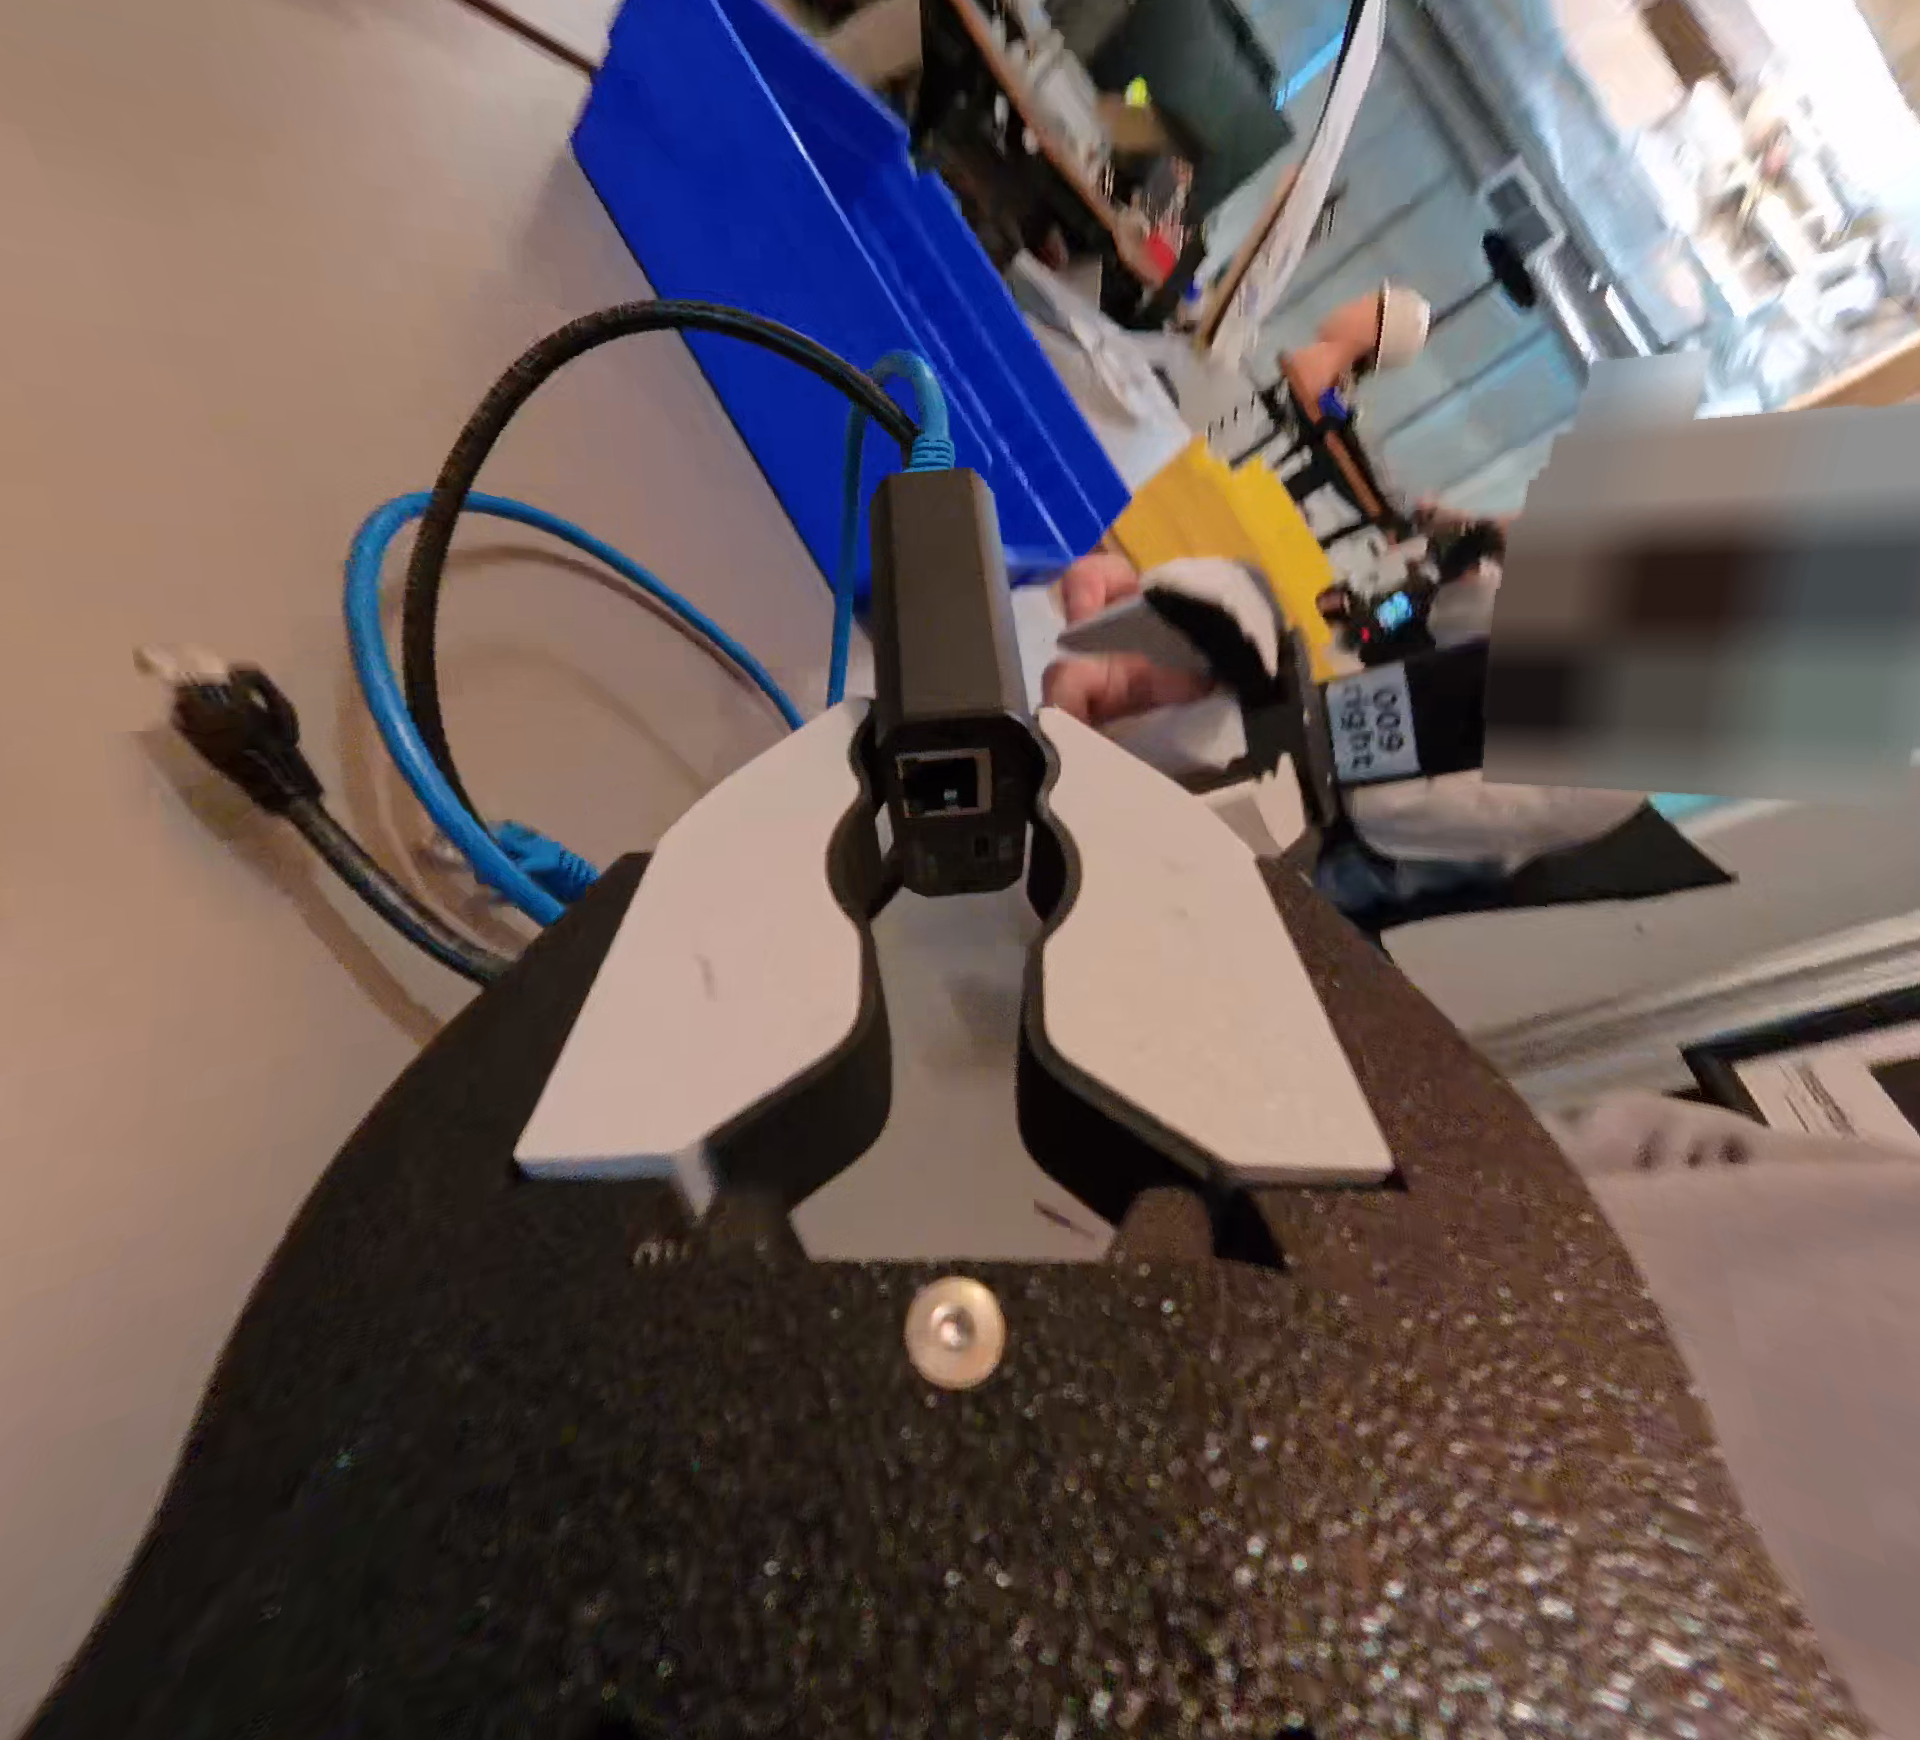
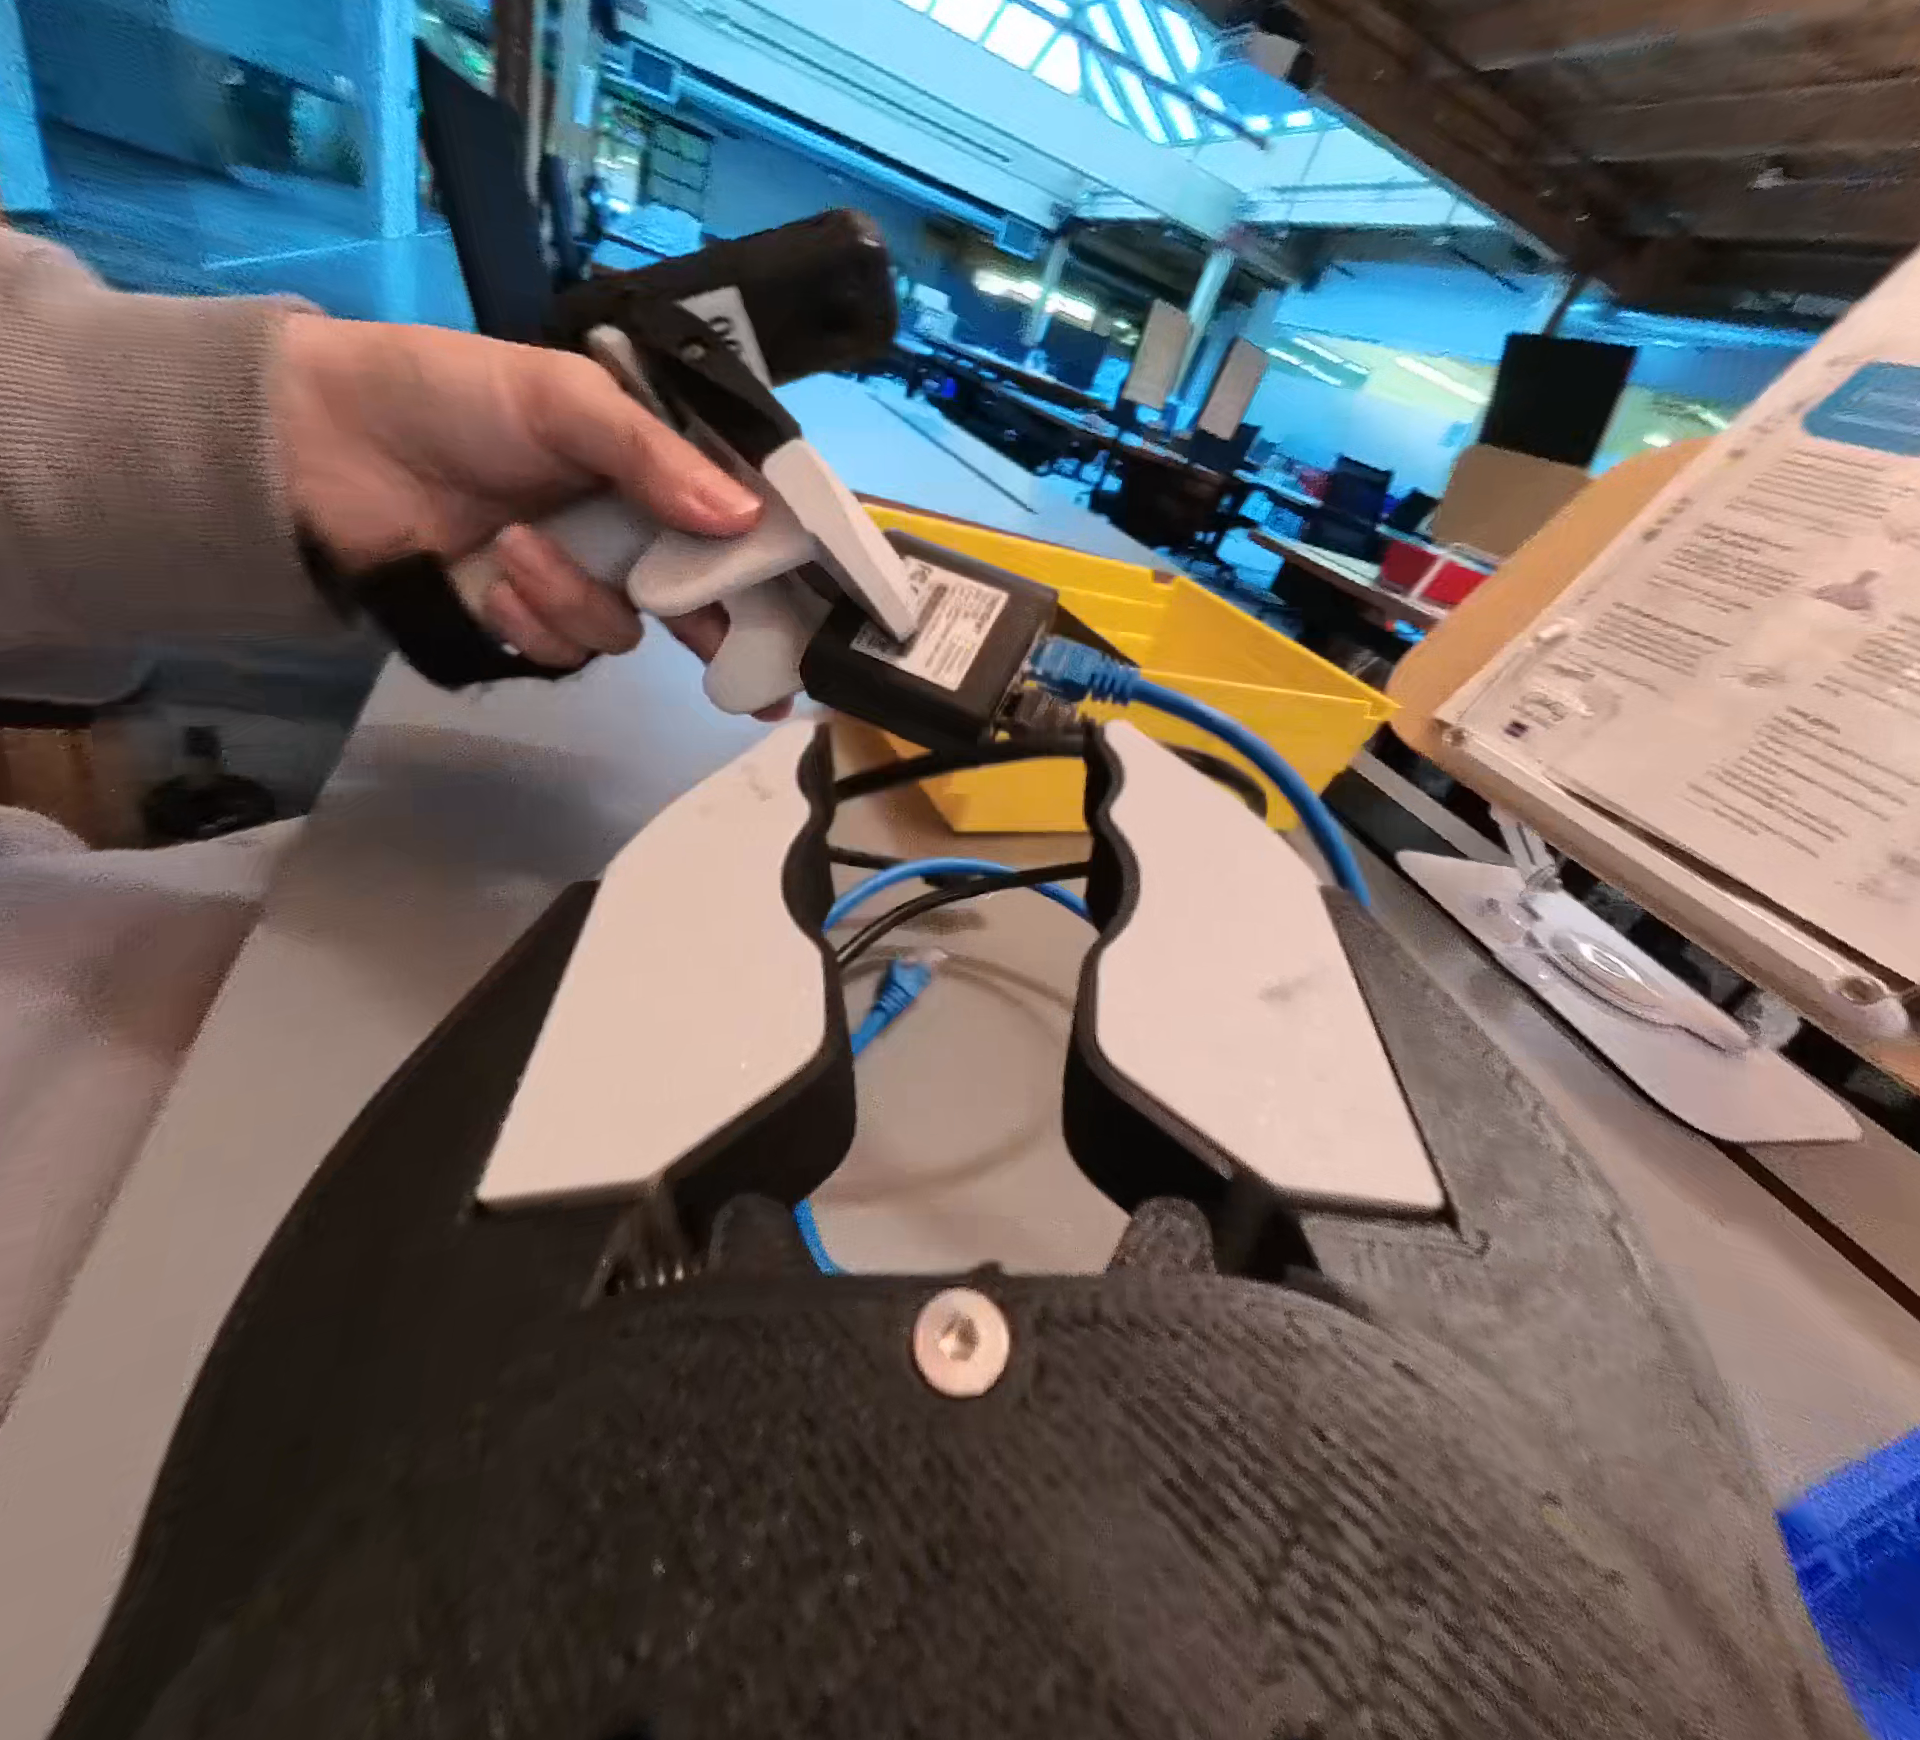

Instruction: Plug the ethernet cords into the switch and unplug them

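My left gripper (image 1: 951, 755) is shut on a small black switch (image 1: 935, 589) and holds it above the table, with an empty port facing the camera. A blue ethernet cord (image 1: 914, 402) and a black cord (image 1: 644, 319) are plugged into its far end. Their loose ends, a black plug (image 1: 223, 714) and a blue plug (image 1: 535, 859), lie on the table. In the right wrist view the switch (image 2: 935, 641) sits in the left gripper's fingers (image 2: 852, 547), with the blue plug (image 2: 1070, 667) in it. My right gripper (image 2: 956, 817) is open and empty, just below the switch.
A blue bin (image 1: 790, 163) and a yellow bin (image 2: 1247, 682) stand at the table's far side. A tilted board with printed sheets (image 2: 1714, 651) stands to the right. A person's hand (image 2: 447, 443) holds the left gripper. Cord loops lie on the table (image 2: 956, 901). Spacing between my two grippers at the tips: around 7 centimeters.
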Tool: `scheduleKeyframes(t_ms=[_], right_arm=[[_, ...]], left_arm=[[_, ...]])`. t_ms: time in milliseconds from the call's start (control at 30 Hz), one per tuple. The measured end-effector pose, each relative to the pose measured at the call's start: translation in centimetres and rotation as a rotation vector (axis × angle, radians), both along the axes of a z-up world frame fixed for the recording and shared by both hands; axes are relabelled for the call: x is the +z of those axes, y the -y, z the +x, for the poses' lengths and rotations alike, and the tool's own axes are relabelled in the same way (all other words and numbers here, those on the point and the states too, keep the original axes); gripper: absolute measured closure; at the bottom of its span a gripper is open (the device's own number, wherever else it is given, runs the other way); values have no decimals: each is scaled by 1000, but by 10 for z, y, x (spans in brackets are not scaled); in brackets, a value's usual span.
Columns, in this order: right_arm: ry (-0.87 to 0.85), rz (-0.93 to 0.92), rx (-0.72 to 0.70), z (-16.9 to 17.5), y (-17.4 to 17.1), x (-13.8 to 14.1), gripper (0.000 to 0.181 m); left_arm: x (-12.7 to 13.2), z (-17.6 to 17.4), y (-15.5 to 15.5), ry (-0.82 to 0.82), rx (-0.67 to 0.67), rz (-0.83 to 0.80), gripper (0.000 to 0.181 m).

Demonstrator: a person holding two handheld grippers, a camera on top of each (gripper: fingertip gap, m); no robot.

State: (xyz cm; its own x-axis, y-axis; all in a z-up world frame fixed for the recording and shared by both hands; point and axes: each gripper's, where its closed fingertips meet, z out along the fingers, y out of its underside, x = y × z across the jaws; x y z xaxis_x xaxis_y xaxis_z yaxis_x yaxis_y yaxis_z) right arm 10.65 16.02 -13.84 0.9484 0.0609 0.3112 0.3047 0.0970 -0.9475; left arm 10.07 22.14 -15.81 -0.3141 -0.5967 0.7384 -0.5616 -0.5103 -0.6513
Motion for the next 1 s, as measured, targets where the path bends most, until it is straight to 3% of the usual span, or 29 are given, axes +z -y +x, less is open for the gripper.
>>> scheduleKeyframes(t_ms=[100,233,333,433,533,600,767,1000], right_arm=[[85,-3,-75,6,7,18,108],[129,30,-44,-4,10,34,105],[166,-14,20,-10,6,17,118],[191,-135,71,-11,2,-14,110],[200,-161,114,-14,3,-27,111],[171,-151,164,-18,5,-28,119],[137,-111,232,-24,7,-32,118],[87,-41,216,-20,4,-35,115]], left_arm=[[1,-7,8,-76,-129,57,158],[2,-11,26,-152,-309,52,158],[1,-15,44,-194,-448,-8,158],[-8,-21,57,-238,-561,-11,158],[-10,-24,65,-253,-641,-54,158],[-11,-24,65,-252,-674,-76,158],[-16,-28,68,-247,-765,-83,158],[-18,-22,69,-287,-756,-52,158]])
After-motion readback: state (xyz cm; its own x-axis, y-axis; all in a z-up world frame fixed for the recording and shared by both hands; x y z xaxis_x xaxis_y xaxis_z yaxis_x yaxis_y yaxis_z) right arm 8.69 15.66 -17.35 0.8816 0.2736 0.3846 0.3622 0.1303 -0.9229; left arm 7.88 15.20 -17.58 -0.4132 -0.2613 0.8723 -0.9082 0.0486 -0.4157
